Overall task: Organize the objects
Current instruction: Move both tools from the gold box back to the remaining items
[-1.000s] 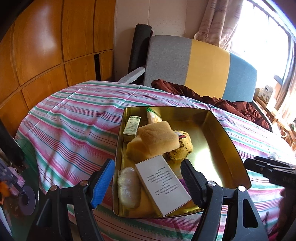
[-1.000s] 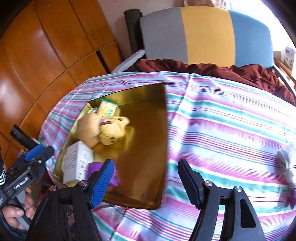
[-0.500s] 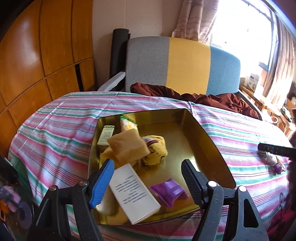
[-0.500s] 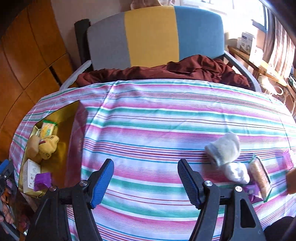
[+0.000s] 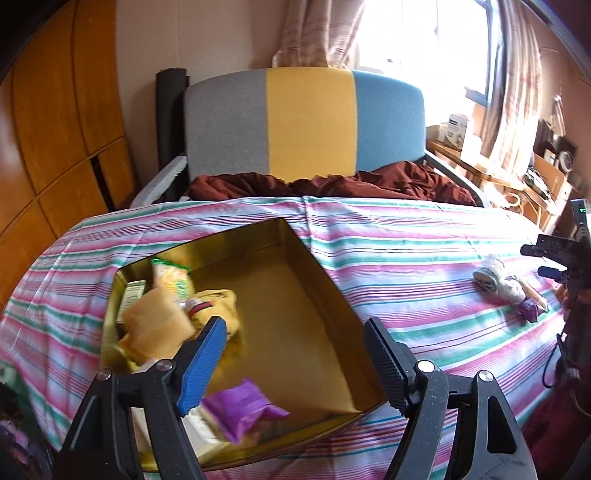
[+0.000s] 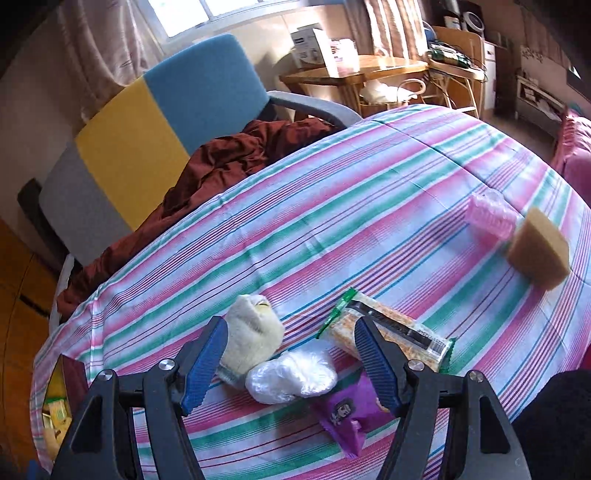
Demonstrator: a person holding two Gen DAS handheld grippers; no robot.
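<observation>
Purple packet (image 6: 345, 415) and clear-wrapped bundle (image 6: 291, 376) lay between the right gripper's (image 6: 286, 365) spread jaws; the left gripper (image 5: 295, 363), jaws spread and empty, hung above the gold tin (image 5: 325, 295).

Chair (image 5: 306, 122) with grey, yellow and blue back panels is standing at the far edge of the striped tablecloth (image 5: 388, 258). Dark red cloth (image 5: 332, 184) is lying bunched on the chair seat, touching the tablecloth edge. Black roll (image 5: 168, 110) is leaning upright just left of the chair back. Wooden wall panels (image 5: 55, 129) are running further left of the chair. Curtain (image 5: 317, 33) is hanging behind the chair, window (image 5: 424, 37) glaring to its right. Small wooden table (image 6: 354, 74) is standing right of the chair, carrying a white box (image 6: 310, 48).
</observation>
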